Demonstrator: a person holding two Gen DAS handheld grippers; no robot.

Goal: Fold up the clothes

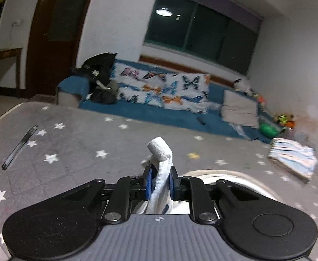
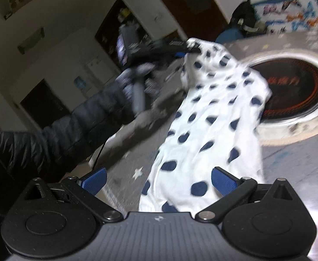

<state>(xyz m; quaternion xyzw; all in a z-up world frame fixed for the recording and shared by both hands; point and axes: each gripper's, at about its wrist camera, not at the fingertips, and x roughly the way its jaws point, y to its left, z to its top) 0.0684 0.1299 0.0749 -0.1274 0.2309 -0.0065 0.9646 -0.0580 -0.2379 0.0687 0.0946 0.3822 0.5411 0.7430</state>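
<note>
In your left wrist view, your left claw [image 1: 160, 181] is clamped on a bunched corner of the white polka-dot garment [image 1: 160, 150], which pokes up just ahead of the blue pads while the rest hangs below it. In your right wrist view, your right claw [image 2: 159, 181] stands wide open and holds nothing. The garment's [image 2: 215, 117] long axis runs straight ahead from between its fingers up to the left claw [image 2: 180, 50] beyond; its nearest end lies by your right finger [image 2: 223, 181], so that claw looks best placed to take it.

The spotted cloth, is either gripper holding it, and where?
The left gripper pinches the spotted cloth at one bunched edge; the right gripper is open, holding nothing.
</note>
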